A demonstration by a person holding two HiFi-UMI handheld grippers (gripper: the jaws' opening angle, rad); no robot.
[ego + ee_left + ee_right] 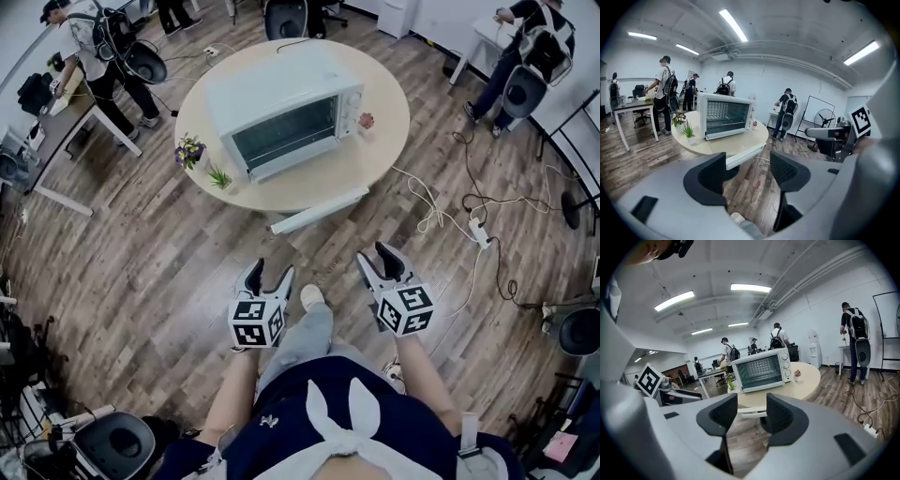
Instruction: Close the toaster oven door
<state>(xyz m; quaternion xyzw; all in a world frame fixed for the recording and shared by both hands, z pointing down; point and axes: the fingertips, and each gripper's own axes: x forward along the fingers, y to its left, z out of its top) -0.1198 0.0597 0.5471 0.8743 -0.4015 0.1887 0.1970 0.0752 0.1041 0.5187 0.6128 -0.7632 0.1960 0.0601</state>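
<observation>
**Grey jaws wide and empty, oven out of reach**

Grey with dark pads, the left gripper [749, 171] has its jaws spread wide, with only floorboards showing between them. The right gripper [750, 416] is the same, gaping and holding nothing. Both hang low in front of the person, well short of the round pale wooden table [380, 155].

On the middle of that table sits the white box-shaped metal toaster oven [281, 111]. Its dark glass-fronted door [284, 133] faces the person, and its control knobs [786, 365] lie toward the table's right side. A small pot of purple and yellow flowers [190, 150] stands at the table's left edge.

The door is probably a light, stiff panel of metal and glass on a bottom hinge, so it should swing easily. A push on its upper edge or handle bar should do, with no need to clamp. The glass wants a gentle touch, and the oven looks light enough to slide on the smooth tabletop if shoved. From this far off the door seems already upright against the front, though I cannot tell whether it is fully shut.
</observation>
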